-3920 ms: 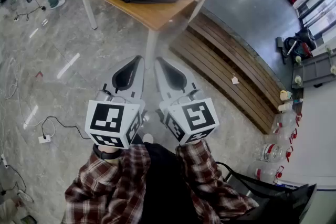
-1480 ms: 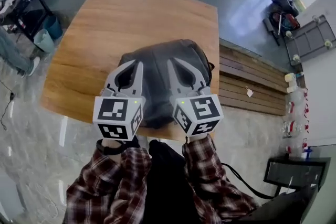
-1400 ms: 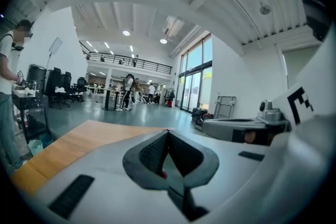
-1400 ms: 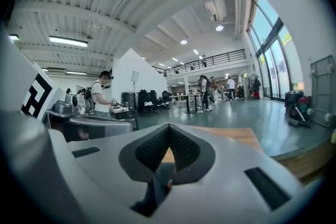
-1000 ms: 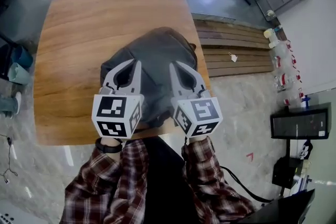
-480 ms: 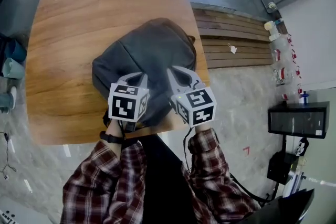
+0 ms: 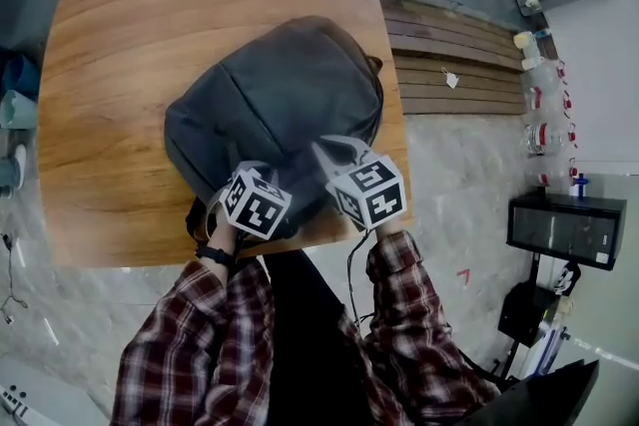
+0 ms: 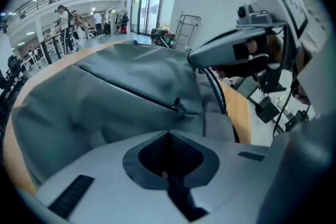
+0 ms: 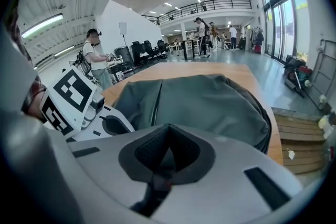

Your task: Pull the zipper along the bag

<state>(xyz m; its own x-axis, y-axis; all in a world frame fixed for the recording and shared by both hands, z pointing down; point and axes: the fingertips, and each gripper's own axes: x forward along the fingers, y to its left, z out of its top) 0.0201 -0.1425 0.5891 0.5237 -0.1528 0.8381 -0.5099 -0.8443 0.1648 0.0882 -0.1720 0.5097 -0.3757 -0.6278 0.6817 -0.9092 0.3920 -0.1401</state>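
Note:
A dark grey backpack lies flat on a wooden table. My left gripper is low over the bag's near end, and its jaws are shut with nothing between them. In the left gripper view its tip points at a zipper line with a small pull just ahead. My right gripper hovers over the bag's near right corner, also shut and empty. From the right gripper view the bag fills the middle, with a zipper seam on its left side and the left gripper beside it.
The table's near edge is just under my wrists. A slatted wooden bench runs along the table's right side. A black box stands on the floor further right. People stand far off in the hall.
I came up to the table from a distance. Both grippers dropped from hovering above the bag to its near end, and the left one tilted inward. Both stayed shut.

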